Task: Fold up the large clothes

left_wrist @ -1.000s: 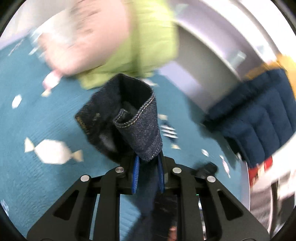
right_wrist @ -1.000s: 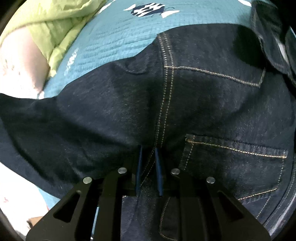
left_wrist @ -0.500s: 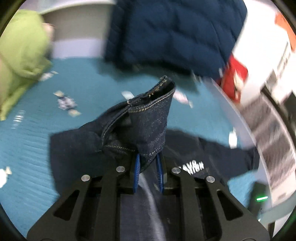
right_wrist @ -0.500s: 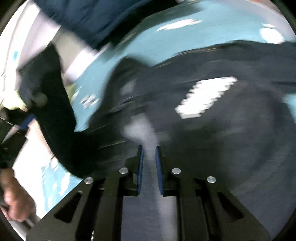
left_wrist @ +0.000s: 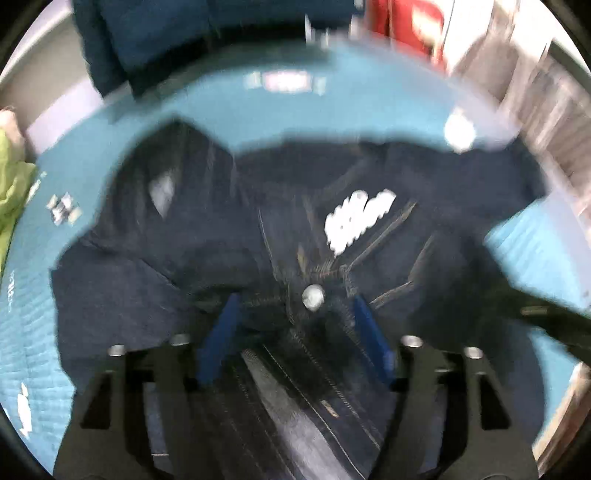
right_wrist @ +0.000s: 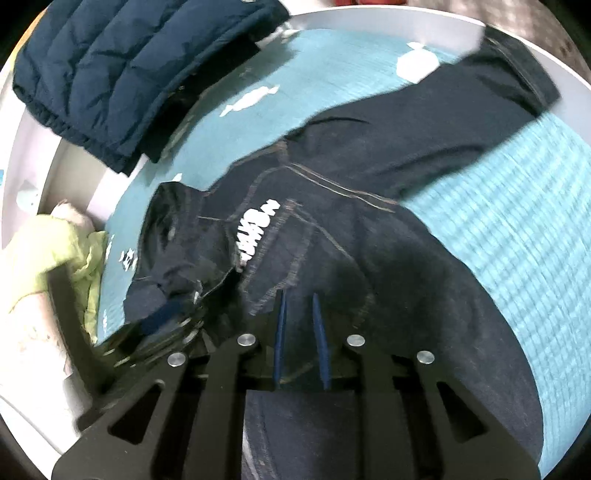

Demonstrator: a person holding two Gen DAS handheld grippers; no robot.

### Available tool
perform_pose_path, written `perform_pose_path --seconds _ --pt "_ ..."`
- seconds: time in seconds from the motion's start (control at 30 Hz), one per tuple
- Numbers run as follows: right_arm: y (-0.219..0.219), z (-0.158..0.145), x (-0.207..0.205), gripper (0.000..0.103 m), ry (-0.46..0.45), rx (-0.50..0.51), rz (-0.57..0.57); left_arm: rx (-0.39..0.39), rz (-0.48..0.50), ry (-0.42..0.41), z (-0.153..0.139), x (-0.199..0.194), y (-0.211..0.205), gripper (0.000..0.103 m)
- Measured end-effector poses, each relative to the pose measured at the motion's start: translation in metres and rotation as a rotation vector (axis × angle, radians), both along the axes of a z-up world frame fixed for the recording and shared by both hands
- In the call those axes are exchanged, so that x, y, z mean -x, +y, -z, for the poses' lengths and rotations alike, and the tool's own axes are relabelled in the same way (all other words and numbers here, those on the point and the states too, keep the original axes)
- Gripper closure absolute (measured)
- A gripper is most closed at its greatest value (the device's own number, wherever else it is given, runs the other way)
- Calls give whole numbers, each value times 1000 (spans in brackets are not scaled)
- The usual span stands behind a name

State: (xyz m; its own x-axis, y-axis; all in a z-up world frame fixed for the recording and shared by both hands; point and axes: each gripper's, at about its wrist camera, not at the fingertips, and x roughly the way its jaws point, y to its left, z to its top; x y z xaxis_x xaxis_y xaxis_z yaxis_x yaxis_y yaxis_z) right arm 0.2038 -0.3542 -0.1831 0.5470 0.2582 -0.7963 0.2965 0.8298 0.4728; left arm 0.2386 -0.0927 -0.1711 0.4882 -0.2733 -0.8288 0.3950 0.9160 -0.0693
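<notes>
Dark denim jeans [right_wrist: 332, 236] with a white printed patch [right_wrist: 258, 229] lie spread on the teal bedspread [right_wrist: 517, 221]. In the blurred left wrist view the jeans [left_wrist: 221, 229] fill the middle, with a metal button [left_wrist: 313, 295] between the fingers. My left gripper [left_wrist: 293, 306] is open, its blue fingers wide apart over the waistband. My right gripper [right_wrist: 298, 299] is shut on denim near the seat of the jeans. The left gripper also shows in the right wrist view [right_wrist: 162, 317], at the jeans' left edge.
A navy puffer jacket [right_wrist: 122, 70] lies at the far edge of the bed. A lime-green garment [right_wrist: 74, 251] lies to the left. A white bed frame [right_wrist: 70, 162] rims the mattress. A red object [left_wrist: 406, 26] is beyond the bed.
My left gripper has opened and let go of the jeans' waistband, which now lies flat. Both grippers swung over the bed and the jeans spread out on it.
</notes>
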Motion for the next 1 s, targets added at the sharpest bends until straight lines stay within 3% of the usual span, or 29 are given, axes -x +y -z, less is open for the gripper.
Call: perform_pose_path --seconds 0.1,0.17,0.2,0.23,0.33,0.4,0.47,0.53,0.57,0.63,0.7,0.8,0.87,0.9,1.0 --pt "16 -11 -13 87 -35 7 -55 103 7 -56 -40 10 33 31" --pt "38 -19 -27 87 -64 36 -108 153 -42 -85 -54 14 60 32" --pt "55 -22 -36 87 -81 56 -155 150 -91 -96 -56 11 76 38" --pt "65 -22 -41 87 -88 61 -191 136 -123 -95 -54 10 89 51" --pt "112 -11 -64 89 -75 59 -315 70 -249 -17 -23 -8 138 79" --pt "136 1 -74 89 -62 56 -381 34 -327 66 11 -13 168 89" --pt "162 29 -84 90 -3 61 -461 -9 -380 146 46 -15 185 91" --pt "166 66 -90 95 133 138 -422 -8 -426 204 84 -8 205 97" --pt "155 83 -88 103 178 91 -371 26 -423 190 91 -1 209 97" --pt "119 97 -75 103 167 -156 -234 24 -408 163 92 14 213 98" --pt "108 102 -71 103 166 -221 -206 35 -408 157 94 21 218 98" --pt "119 88 -76 103 195 -133 -222 24 -413 181 88 18 220 101" --pt "136 46 -74 102 70 -71 -316 19 -414 143 60 23 214 102" --pt "143 30 -76 102 23 -51 -348 47 -386 83 42 25 211 102" --pt "160 11 -94 102 -51 48 -378 97 -352 16 17 7 206 102"
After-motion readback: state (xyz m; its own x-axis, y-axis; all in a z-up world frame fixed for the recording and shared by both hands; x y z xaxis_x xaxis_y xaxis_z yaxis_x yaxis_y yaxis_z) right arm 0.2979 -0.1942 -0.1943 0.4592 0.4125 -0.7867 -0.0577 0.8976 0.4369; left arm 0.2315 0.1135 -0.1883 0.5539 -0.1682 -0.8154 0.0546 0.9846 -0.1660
